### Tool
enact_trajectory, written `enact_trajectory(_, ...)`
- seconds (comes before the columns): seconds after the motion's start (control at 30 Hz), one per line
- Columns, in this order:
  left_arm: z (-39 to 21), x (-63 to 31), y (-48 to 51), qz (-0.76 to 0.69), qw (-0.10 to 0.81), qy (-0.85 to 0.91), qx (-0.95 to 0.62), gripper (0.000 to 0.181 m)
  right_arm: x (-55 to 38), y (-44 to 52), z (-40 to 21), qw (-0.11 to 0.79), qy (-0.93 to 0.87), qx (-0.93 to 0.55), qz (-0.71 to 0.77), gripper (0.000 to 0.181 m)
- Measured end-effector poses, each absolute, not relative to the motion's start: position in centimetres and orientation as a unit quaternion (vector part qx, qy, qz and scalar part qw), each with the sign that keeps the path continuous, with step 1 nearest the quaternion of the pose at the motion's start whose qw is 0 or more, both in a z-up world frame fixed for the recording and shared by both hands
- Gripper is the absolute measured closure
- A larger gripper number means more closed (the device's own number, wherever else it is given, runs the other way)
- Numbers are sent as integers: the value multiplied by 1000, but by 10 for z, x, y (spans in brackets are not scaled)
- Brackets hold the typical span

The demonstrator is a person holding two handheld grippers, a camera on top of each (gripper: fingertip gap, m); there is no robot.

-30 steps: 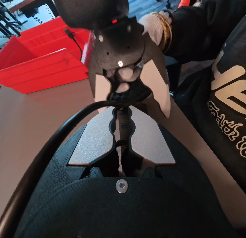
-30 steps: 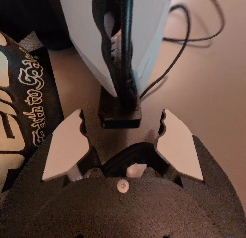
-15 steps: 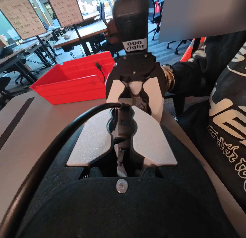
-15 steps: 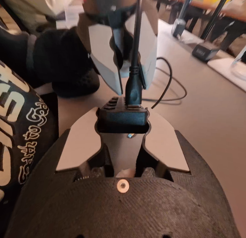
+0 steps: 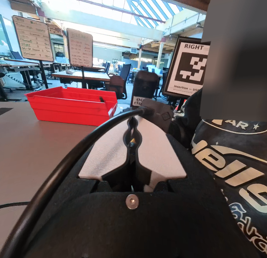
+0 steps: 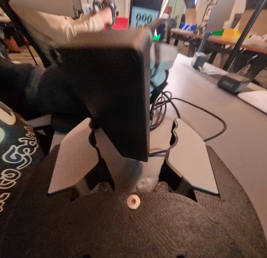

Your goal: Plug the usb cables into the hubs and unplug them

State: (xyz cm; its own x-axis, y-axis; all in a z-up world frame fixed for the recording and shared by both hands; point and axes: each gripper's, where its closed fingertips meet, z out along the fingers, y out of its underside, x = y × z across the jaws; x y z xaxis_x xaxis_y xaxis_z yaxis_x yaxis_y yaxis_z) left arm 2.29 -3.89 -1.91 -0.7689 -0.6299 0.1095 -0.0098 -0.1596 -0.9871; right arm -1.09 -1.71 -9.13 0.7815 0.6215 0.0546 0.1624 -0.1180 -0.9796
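Note:
My left gripper (image 5: 132,118) is shut. Only a thin dark edge of the usb hub (image 5: 132,150) shows between its grey fingers. A thick black cable (image 5: 80,147) arcs from the lower left to a plug (image 5: 145,111) at the fingertips. My right gripper (image 6: 132,119) is open and holds nothing. A large dark blurred shape (image 6: 112,92), the left gripper seen from the side, fills the space just ahead of it. The right gripper's black handle (image 5: 145,83) stands just beyond the left fingertips.
A red bin (image 5: 72,105) sits on the brown table (image 5: 36,150) at the far left. A person in a dark printed shirt (image 5: 231,171) is close on the right. Loose black cables (image 6: 202,113) and a black box (image 6: 232,83) lie on the table. About 7 centimetres separates my left fingertips from my right.
My right gripper has opened and let go of the hub's end. Both views have tilted up towards the room. The left gripper now sits close across the right view.

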Motion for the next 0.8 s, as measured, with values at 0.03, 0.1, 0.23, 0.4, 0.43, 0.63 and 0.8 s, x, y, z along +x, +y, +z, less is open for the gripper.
enact_trajectory(0.03, -19, 23, -38, -718, 217, 608, -261, 179, -16, -12, -95, 604, -270, -726, 187, 86)
enact_trajectory(0.1, -18, 26, -33, -714, 231, 603, -271, 181, -30, -11, -94, 604, -290, -715, 202, 115)
enact_trajectory(0.23, -6, 26, -17, -716, 271, 576, -286, 168, -16, -4, -72, 652, -257, -694, 164, 119)
enact_trajectory(0.4, 18, 9, 3, -756, 296, 525, -256, 158, 31, -24, -5, 737, -231, -625, 112, 120)
enact_trajectory(0.43, 21, 6, 4, -766, 294, 516, -247, 158, 39, -28, 9, 743, -240, -618, 86, 120)
enact_trajectory(0.63, 19, 12, 15, -771, 319, 485, -264, 159, 82, -67, 108, 791, -260, -550, -58, 120)
enact_trajectory(0.8, -1, 29, 16, -738, 323, 507, -307, 159, 113, -110, 186, 831, -244, -483, -131, 121)
